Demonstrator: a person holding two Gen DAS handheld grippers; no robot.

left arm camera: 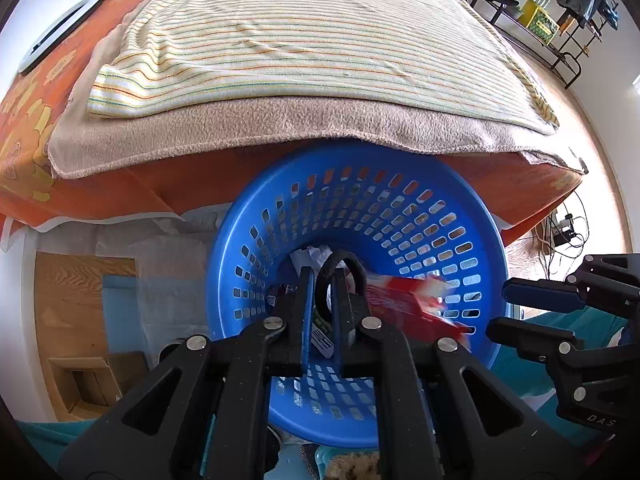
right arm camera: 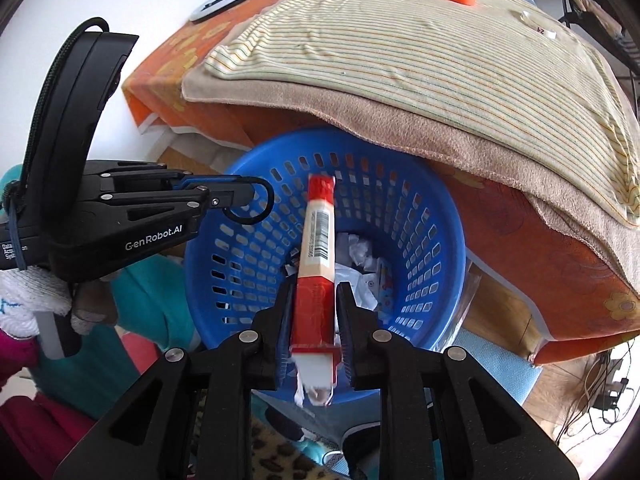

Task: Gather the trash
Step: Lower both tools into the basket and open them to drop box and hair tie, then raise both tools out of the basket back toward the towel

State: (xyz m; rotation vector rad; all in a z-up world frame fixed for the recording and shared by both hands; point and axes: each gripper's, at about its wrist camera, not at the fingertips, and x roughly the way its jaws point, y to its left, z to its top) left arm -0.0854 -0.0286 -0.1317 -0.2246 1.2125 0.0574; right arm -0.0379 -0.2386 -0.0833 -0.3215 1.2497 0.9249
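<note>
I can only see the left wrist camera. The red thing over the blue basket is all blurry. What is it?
Observer: In the right wrist view it is a long red and cream box with a barcode. It lies between the jaws of the right gripper.
Operator: What's down at the bottom of the basket?
Observer: The right view looks straight into the basket. Crumpled white paper lies at the bottom.
Operator: Who's holding my gripper?
Observer: A hand in a white knitted glove grips the handle of the left gripper.
</note>
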